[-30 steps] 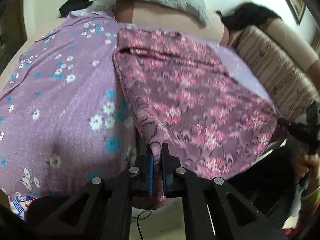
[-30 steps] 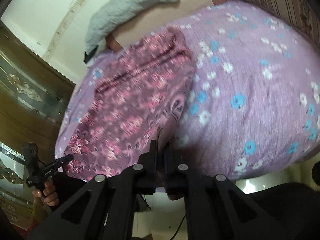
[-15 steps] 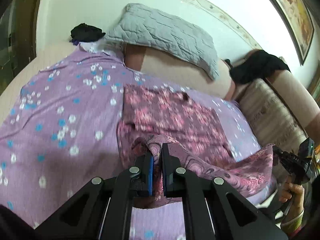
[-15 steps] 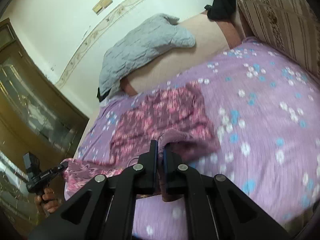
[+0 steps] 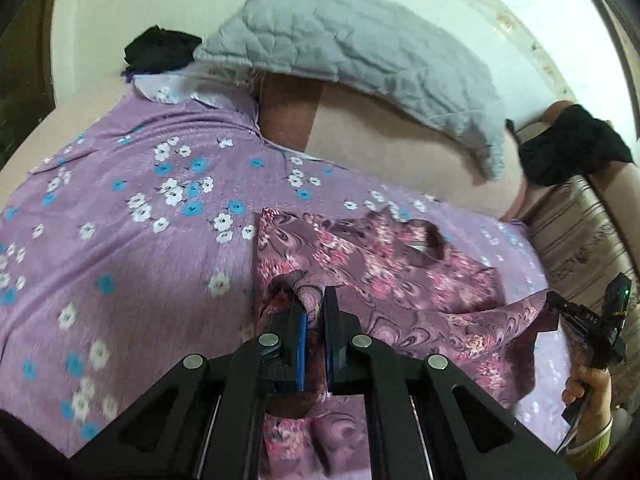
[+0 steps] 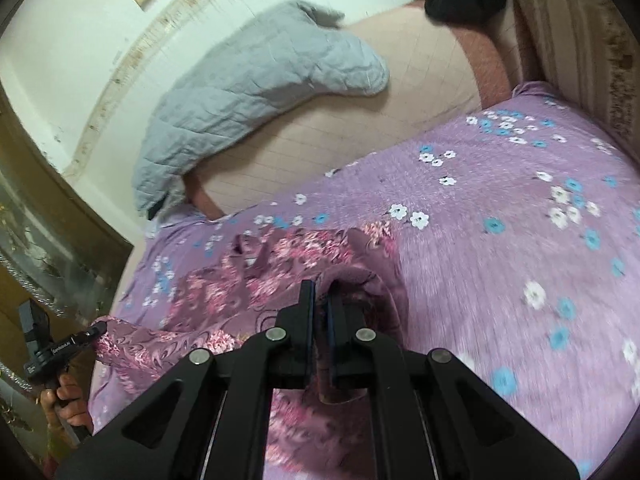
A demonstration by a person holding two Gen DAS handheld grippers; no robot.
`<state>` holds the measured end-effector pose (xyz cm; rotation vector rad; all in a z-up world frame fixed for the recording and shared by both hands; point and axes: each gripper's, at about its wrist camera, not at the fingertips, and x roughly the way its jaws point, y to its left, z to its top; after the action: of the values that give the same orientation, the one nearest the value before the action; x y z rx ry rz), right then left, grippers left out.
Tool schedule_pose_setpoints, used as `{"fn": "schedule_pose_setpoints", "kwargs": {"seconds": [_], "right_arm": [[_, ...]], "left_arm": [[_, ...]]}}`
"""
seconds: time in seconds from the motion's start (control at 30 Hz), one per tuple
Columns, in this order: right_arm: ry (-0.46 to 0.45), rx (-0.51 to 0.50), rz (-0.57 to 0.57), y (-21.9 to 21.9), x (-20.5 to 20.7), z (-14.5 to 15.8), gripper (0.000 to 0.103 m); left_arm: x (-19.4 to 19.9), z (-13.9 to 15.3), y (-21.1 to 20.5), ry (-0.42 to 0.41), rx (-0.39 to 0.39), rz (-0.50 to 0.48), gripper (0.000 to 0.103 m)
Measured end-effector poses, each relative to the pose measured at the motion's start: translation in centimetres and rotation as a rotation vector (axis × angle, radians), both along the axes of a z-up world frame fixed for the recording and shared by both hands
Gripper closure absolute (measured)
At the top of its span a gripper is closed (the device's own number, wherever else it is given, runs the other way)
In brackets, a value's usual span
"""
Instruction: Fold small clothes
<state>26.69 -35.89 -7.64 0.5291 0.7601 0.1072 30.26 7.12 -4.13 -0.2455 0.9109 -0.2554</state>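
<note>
- My left tool [image 5: 314, 320] is clamped narrow on a bunched corner of the garment [image 5: 400, 272], a maroon cloth with pink flowers; the fabric sits pinched between the blue pads.
- My right tool [image 6: 320, 312] is clamped the same way on the opposite corner of the garment [image 6: 256, 288].
- From the left wrist view I see the right tool [image 5: 592, 320] at the far right, gripped by a hand [image 5: 588, 384], with the cloth's edge drawn up to its tip.
- From the right wrist view I see the left tool [image 6: 60, 348] at the lower left, in a hand [image 6: 66, 400], with the other corner at its tip.
- Between the two tools the held edge is lifted off the bed, sagging a little in the middle.
- The rest of the garment lies flat on the purple sheet [image 5: 120, 240] with white and blue flowers, its far edge toward the grey pillow [image 5: 360, 52].
- The lifted edge hangs over the flat part, so the cloth is partly doubled.
- A dark bundle [image 5: 160, 52] lies beside the pillow, well apart from the garment.
- A striped cushion [image 5: 580, 240] stands at the bed's right side.
</note>
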Motion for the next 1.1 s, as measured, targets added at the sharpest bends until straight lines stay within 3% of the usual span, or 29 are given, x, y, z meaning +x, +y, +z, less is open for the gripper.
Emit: {"fn": "schedule_pose_setpoints", "kwargs": {"seconds": [0.2,0.37,0.43,0.47,0.5,0.57,0.67,0.8,0.9,1.0,1.1], "right_arm": [[0.059,-0.051,0.017,0.1,5.2,-3.1,0.096],[0.108,-0.076,0.006,0.2,7.4,-5.4,0.092],[0.135,-0.063,-0.002,-0.2,7.3,-6.0,0.071],[0.136,-0.054,-0.013,-0.6,7.0,-6.0,0.055],[0.13,-0.048,-0.023,-0.9,6.6,-5.7,0.048],[0.105,-0.04,-0.038,-1.8,5.3,-4.6,0.048],[0.035,-0.067,0.005,-1.4,2.8,-2.5,0.048],[0.058,-0.071,0.295,4.7,2.2,-3.4,0.048],[0.1,-0.114,0.434,9.0,3.2,-5.3,0.048],[0.156,-0.197,0.488,11.6,5.2,-7.3,0.048],[0.134,-0.247,0.416,10.9,7.6,-7.4,0.051]], "left_arm": [[5.5,-4.7,-0.5,0.055,0.041,-0.011,0.098],[7.7,-7.9,-0.6,0.123,0.061,-0.016,0.094],[7.3,-8.1,-0.1,0.14,0.042,-0.018,0.089],[6.9,-7.9,0.2,0.144,0.029,-0.022,0.082],[6.3,-7.4,0.4,0.142,0.023,-0.03,0.077],[4.1,-5.7,0.4,0.107,0.036,-0.059,0.063],[0.3,-4.1,-1.4,0.071,0.03,-0.168,0.062],[-1.7,-5.1,-7.0,0.108,0.036,-0.345,0.062],[-1.3,-7.5,-11.8,0.152,0.125,-0.434,0.061],[1.5,-10.0,-13.9,0.2,0.2,-0.418,0.061],[5.2,-10.0,-13.4,0.173,0.193,-0.34,0.065]]}}
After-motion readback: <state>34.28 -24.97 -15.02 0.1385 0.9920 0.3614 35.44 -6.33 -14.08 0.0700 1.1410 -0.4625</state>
